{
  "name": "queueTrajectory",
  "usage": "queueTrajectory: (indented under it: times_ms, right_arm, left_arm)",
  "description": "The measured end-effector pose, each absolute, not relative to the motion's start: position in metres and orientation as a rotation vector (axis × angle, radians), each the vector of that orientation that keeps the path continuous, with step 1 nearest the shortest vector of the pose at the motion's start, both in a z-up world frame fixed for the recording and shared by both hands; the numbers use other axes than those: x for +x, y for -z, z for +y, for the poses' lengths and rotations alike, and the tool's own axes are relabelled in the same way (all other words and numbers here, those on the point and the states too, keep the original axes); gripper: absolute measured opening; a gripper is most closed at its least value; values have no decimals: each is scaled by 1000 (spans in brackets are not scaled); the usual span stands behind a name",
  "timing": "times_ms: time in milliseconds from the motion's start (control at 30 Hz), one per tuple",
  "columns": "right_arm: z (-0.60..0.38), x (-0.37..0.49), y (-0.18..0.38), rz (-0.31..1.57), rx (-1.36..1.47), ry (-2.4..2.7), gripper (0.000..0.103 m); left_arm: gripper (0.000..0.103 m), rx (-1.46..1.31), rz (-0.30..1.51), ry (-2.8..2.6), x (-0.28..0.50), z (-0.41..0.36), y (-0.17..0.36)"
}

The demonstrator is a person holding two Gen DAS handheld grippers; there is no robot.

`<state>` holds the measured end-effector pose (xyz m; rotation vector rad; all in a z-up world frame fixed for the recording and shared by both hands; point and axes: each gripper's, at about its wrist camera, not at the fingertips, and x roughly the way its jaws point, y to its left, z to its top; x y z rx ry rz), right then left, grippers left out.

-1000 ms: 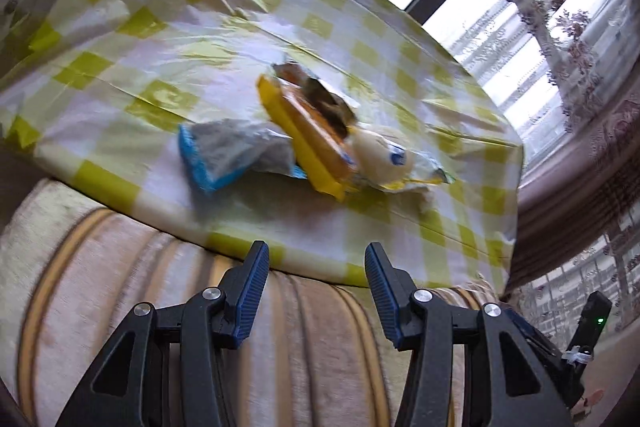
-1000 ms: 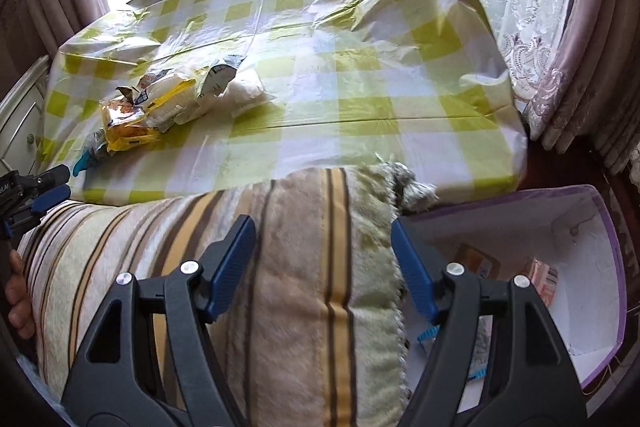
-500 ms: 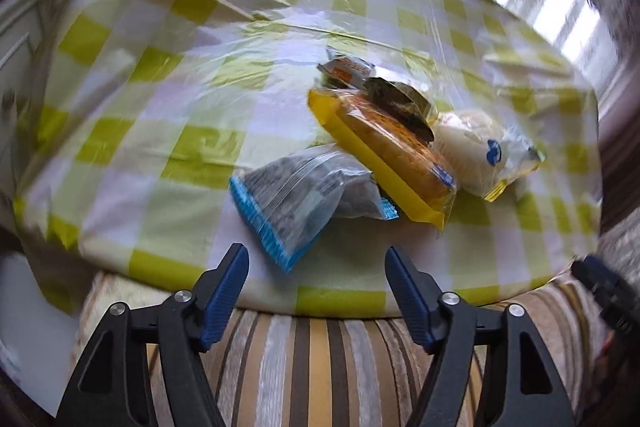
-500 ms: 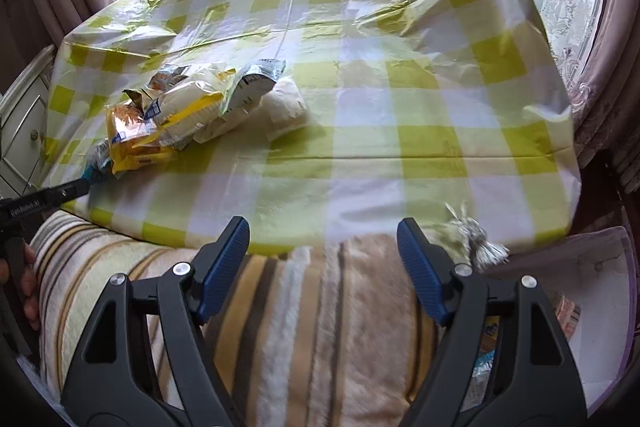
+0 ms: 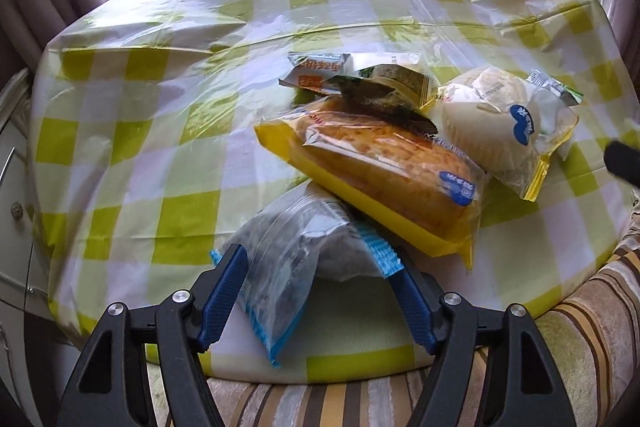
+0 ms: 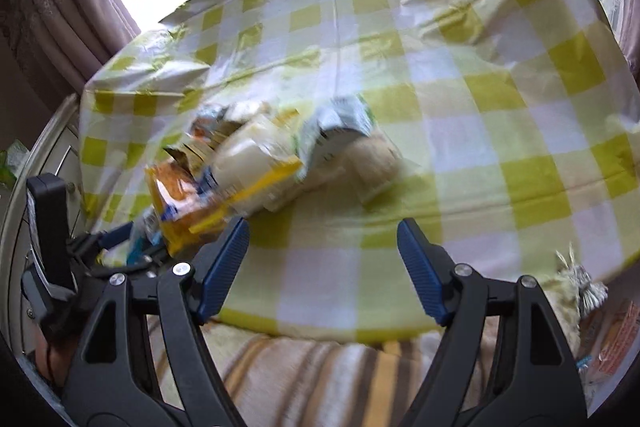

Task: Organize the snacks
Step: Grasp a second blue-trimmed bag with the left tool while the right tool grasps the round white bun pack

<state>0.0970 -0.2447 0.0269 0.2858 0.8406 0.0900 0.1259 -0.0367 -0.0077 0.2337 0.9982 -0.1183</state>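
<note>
A pile of snacks lies on the yellow-checked tablecloth (image 5: 160,155). A clear bag with blue edges and dark contents (image 5: 296,251) is nearest. A bread loaf in a yellow wrapper (image 5: 384,179) rests partly on it. Behind are a white bun in a clear bag (image 5: 492,119) and small packets (image 5: 320,71). My left gripper (image 5: 318,283) is open, its blue pads flanking the clear bag's near end without squeezing it. My right gripper (image 6: 322,259) is open over the table's near edge with nothing between its fingers. The blurred pile (image 6: 248,163) lies to its upper left.
A striped cushion (image 5: 360,403) runs along the table's near edge. At the right wrist view's lower right, part of a box (image 6: 616,331) shows snack packets inside. A white cabinet (image 5: 16,211) stands left of the table. Curtains and a window lie behind.
My left gripper rolled level, widened its jaws and came in over the table edge around the clear bag. My right gripper moved forward from above the cushion and box to the table.
</note>
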Motion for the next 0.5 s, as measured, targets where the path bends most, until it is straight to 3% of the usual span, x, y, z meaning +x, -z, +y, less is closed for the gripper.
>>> queueTrajectory:
  times_ms: [167, 233, 500]
  right_arm:
    - [-209, 116, -42, 757, 130, -99, 83]
    - [-197, 127, -41, 749, 73, -91, 83]
    - [-173, 167, -14, 839, -47, -59, 86]
  left_arm:
    - [69, 215, 974, 142, 130, -37, 8]
    - [60, 208, 968, 139, 130, -35, 7]
    - [55, 114, 942, 175, 128, -23, 5]
